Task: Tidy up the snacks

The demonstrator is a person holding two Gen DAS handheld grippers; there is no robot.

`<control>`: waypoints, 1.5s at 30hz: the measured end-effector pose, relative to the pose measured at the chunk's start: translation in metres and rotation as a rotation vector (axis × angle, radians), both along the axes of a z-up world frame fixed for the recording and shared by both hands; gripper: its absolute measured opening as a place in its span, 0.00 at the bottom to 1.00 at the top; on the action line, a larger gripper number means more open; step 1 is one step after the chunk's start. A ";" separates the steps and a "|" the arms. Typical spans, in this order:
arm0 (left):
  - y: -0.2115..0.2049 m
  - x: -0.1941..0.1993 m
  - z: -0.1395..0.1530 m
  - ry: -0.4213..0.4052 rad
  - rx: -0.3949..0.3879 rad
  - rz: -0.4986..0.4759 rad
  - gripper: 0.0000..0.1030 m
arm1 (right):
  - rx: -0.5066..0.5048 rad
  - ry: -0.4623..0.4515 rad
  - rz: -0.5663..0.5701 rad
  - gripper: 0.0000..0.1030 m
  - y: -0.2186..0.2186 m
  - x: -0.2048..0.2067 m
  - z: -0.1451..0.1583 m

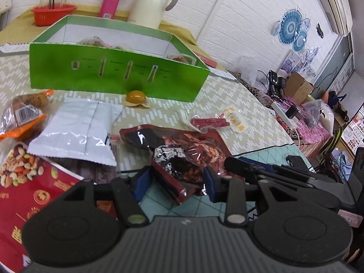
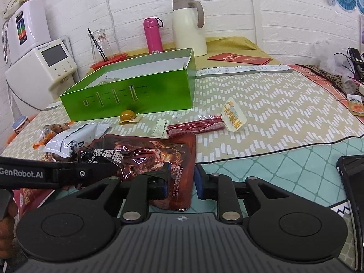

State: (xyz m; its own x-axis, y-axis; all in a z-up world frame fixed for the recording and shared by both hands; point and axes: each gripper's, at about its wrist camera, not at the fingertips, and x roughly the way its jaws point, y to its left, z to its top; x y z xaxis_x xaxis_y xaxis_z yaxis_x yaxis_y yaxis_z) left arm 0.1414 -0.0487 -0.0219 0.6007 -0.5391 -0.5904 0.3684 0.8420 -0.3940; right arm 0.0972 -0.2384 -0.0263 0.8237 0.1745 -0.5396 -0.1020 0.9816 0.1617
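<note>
A dark red meat snack pouch [image 1: 182,150] lies on the table between both grippers; it also shows in the right wrist view [image 2: 159,154]. My left gripper [image 1: 175,182] has its fingers around one end of the pouch, with a gap at the left pad. My right gripper [image 2: 180,182] has its fingers around the other end, with a gap at the right pad. The green box [image 1: 118,75] stands behind with some snacks inside; it also shows in the right wrist view [image 2: 136,93]. A red stick snack pack [image 2: 204,122], a wrapped egg [image 2: 128,116] and a silver bag [image 1: 75,132] lie around.
A nut packet [image 1: 22,175] and an orange pack [image 1: 22,113] lie at the left. A pink bottle [image 2: 152,35], a cream jug [image 2: 188,25] and a red basket [image 1: 53,13] stand behind the box. Cables and clutter [image 1: 295,104] line the right edge. A phone [image 2: 352,177] lies at the right.
</note>
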 end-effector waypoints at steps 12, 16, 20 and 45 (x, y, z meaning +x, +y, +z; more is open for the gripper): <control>0.007 0.003 0.000 -0.002 -0.012 0.006 0.27 | -0.021 -0.007 -0.065 0.27 0.010 0.018 0.000; 0.013 0.004 -0.001 0.006 -0.031 0.010 0.23 | -0.023 -0.002 -0.082 0.27 0.012 0.022 0.000; 0.015 0.002 -0.003 -0.004 -0.038 -0.001 0.23 | -0.060 0.002 -0.093 0.25 0.018 0.024 0.001; 0.018 -0.017 0.040 -0.075 -0.087 0.063 0.12 | 0.198 -0.145 -0.020 0.19 -0.020 -0.013 0.026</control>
State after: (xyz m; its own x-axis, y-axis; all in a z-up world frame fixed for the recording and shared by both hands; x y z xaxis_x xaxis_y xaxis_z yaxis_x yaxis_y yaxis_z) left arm 0.1239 -0.0304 0.0181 0.6757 -0.5463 -0.4950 0.3472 0.8281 -0.4400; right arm 0.0845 -0.2580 -0.0006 0.8943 0.2477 -0.3727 -0.1185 0.9342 0.3364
